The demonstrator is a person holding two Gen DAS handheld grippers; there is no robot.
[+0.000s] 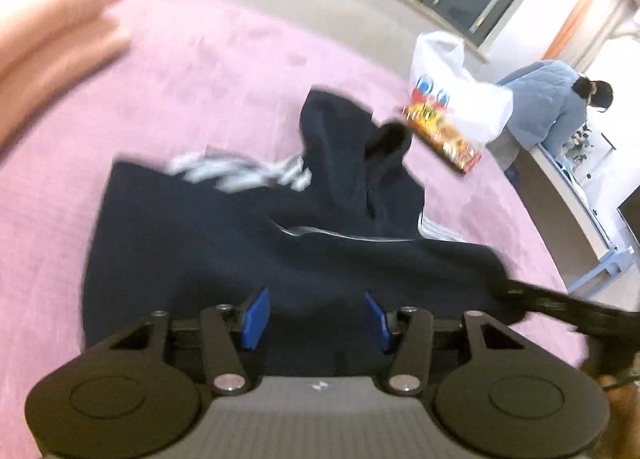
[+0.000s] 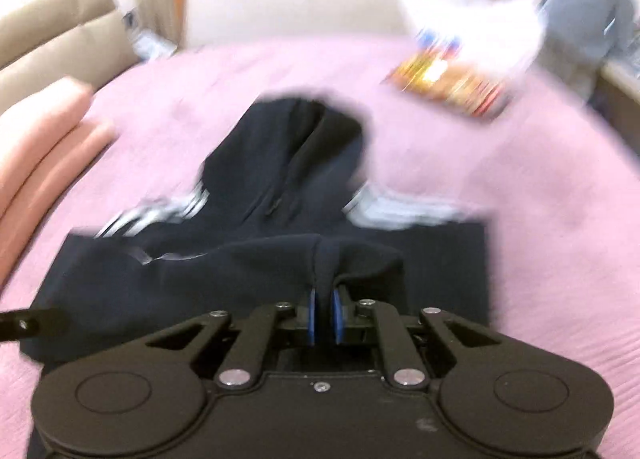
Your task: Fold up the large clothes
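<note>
A dark navy hooded jacket (image 1: 224,243) with white sleeve stripes lies on a pink bedspread (image 1: 200,71), hood pointing away. In the left wrist view my left gripper (image 1: 316,317) is open, its blue pads apart just above the jacket's near hem, holding nothing. In the right wrist view my right gripper (image 2: 325,313) is shut on a raised fold of the jacket (image 2: 280,163), with cloth bunched between the blue pads. The right gripper's black arm shows at the right edge of the left wrist view (image 1: 560,305). Both views are motion-blurred.
A white plastic bag (image 1: 452,83) and a colourful flat box (image 1: 444,135) lie on the bed's far right. Folded pink bedding (image 2: 44,147) lies at the left. A person in a light blue jacket (image 1: 548,99) stands beyond the bed by a counter.
</note>
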